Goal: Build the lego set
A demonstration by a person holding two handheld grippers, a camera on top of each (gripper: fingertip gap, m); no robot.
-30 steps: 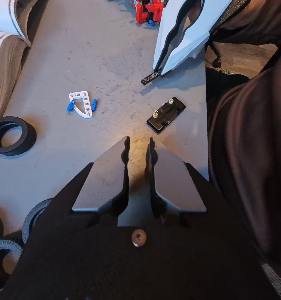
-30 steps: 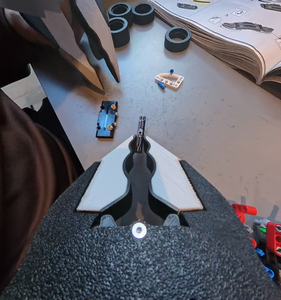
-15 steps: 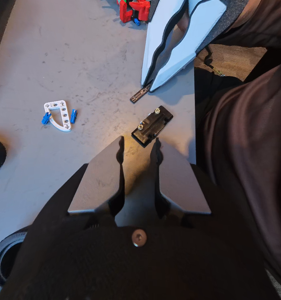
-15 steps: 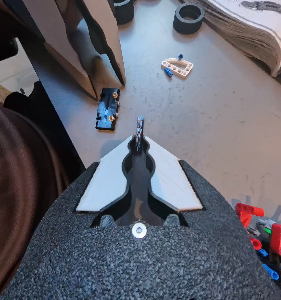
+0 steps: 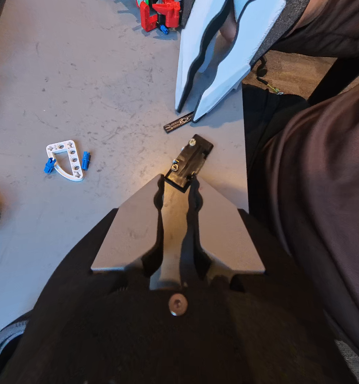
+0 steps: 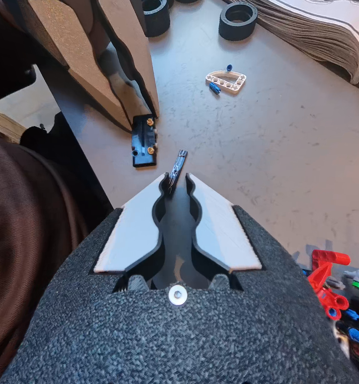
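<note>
A black block with tan pins point(image 5: 192, 160) lies on the grey table near its edge. My left gripper point(image 5: 177, 180) has closed on the block's near end, one fingertip against each side; the right wrist view point(image 6: 144, 122) shows the same at the block point(image 6: 144, 145). A thin black patterned strip point(image 6: 179, 164) lies on the table, leaning by the left finger of my right gripper point(image 6: 176, 176), whose jaws stand apart. The left wrist view shows the strip point(image 5: 177, 125) flat on the table under the right gripper's tips point(image 5: 187, 114).
A white curved beam point(image 5: 68, 158) with two blue pins point(image 5: 85, 158) lies to the left. Red parts point(image 5: 158, 14) sit at the far side. Black tyres point(image 6: 237, 20) and an open booklet point(image 6: 319, 27) lie beyond. The table edge point(image 5: 244, 145) runs close beside the block. About 7 cm separates my left fingertips from my right.
My left gripper has moved forward to the black block and closed on its end. My right gripper has opened and let go of the black strip.
</note>
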